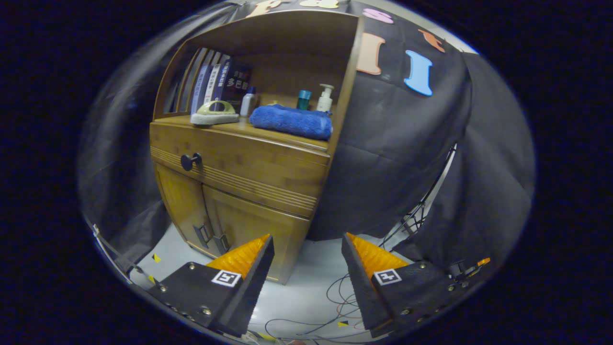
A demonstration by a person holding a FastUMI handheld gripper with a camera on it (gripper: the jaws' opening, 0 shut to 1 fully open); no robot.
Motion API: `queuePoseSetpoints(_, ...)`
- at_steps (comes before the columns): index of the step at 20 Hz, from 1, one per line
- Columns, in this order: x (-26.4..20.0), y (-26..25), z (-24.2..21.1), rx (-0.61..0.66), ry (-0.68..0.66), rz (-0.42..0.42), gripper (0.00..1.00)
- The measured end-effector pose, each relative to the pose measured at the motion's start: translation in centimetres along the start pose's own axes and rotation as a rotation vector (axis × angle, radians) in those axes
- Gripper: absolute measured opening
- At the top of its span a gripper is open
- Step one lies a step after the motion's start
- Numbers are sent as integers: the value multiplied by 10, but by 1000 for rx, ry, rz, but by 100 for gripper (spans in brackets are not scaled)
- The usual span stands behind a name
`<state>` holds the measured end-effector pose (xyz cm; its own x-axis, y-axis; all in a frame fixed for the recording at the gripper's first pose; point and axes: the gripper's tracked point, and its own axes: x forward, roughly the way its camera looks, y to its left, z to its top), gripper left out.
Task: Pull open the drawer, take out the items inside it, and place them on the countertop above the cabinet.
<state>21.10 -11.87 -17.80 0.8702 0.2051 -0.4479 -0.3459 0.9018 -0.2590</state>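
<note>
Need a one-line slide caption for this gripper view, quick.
Open gripper held back from the wooden cabinet, its drawer shut, black knob untouched, blue towel on the countertop.

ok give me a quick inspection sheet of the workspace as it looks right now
surface: countertop of the wooden cabinet, crowded but with some bare wood at its front edge.
job's things: drawer shut, dark knob untouched; contents hidden.
clutter: folded blue towel, brush with a green handle, small bottle, teal cup, pump bottle, row of books at the back.
grippers: gripper open, fingers apart, holding nothing, well short of the cabinet.
cables: loose cables on the pale floor ahead of the fingers.
surroundings: black cloth wall, stand legs at its foot.
</note>
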Motion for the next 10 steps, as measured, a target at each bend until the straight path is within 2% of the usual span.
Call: queuePoseSetpoints(10,-1,-27,0,75,-77,5,86)
